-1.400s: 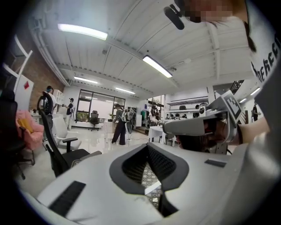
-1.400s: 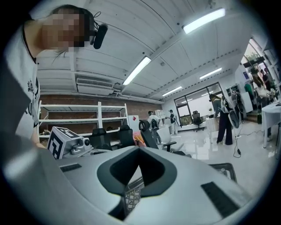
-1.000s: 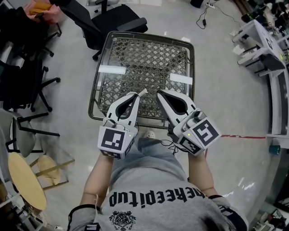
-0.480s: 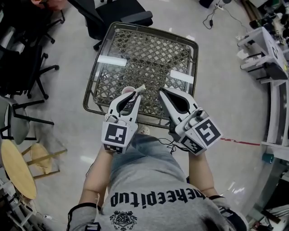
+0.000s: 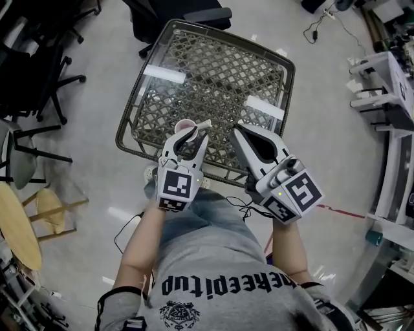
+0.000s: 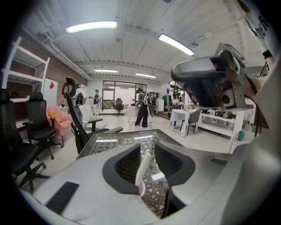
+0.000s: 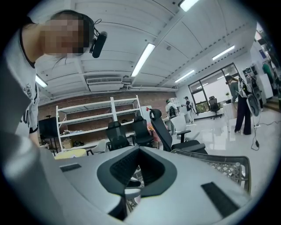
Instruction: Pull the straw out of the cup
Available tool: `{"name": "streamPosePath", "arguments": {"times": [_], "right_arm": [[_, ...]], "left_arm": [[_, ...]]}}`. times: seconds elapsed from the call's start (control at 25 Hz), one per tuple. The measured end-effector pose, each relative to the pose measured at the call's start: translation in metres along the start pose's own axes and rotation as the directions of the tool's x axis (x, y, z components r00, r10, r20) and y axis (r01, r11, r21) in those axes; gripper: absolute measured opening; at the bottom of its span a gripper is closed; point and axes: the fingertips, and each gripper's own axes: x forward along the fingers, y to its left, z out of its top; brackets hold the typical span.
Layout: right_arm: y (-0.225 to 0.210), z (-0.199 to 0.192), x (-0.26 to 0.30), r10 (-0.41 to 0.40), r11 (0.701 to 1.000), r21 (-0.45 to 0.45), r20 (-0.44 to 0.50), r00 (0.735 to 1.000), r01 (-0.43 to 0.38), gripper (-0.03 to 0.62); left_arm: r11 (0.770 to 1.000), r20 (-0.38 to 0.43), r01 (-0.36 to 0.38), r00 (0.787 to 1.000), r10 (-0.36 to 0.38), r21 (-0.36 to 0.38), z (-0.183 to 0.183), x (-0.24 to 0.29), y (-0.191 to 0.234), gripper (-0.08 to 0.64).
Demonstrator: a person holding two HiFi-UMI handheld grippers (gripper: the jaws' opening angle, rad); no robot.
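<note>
Just at the near edge of the glass-topped lattice table (image 5: 220,71) stands the pink-rimmed cup (image 5: 184,124), partly hidden by the left gripper (image 5: 194,134). Its jaws have just been opening and stand wide either side of the white straw (image 6: 142,169), not pressing it. The right gripper (image 5: 237,128) is closed and empty. A black chair (image 5: 187,10) crowds the far edge, and bare floor (image 5: 323,161) lies to the right.

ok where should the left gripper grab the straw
Best taken on the bare upper stretch of the straw, above the cup rim, coming from the near side as the left gripper does. The straw leans up and to the right, so pull along that lean. The fingers have just been opening and stand either side of it, not pressing.
</note>
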Motion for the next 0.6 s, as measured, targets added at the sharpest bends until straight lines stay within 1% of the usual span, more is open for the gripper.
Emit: {"name": "streamPosePath", "arguments": {"times": [0.12,0.6], "right_arm": [[-0.004,-0.001,0.002,0.006,1.000,0.005,-0.011,1.000,-0.006,0.011],[-0.027,-0.012,-0.003,-0.014,1.000,0.021,-0.046,0.999,0.015,0.012]], "left_arm": [[1.000,-0.030,-0.019,0.999,0.019,0.016,-0.011,0.009,0.000,0.160],[0.997,-0.121,-0.072,0.990,0.075,0.033,-0.049,0.046,0.001,0.175]]}}
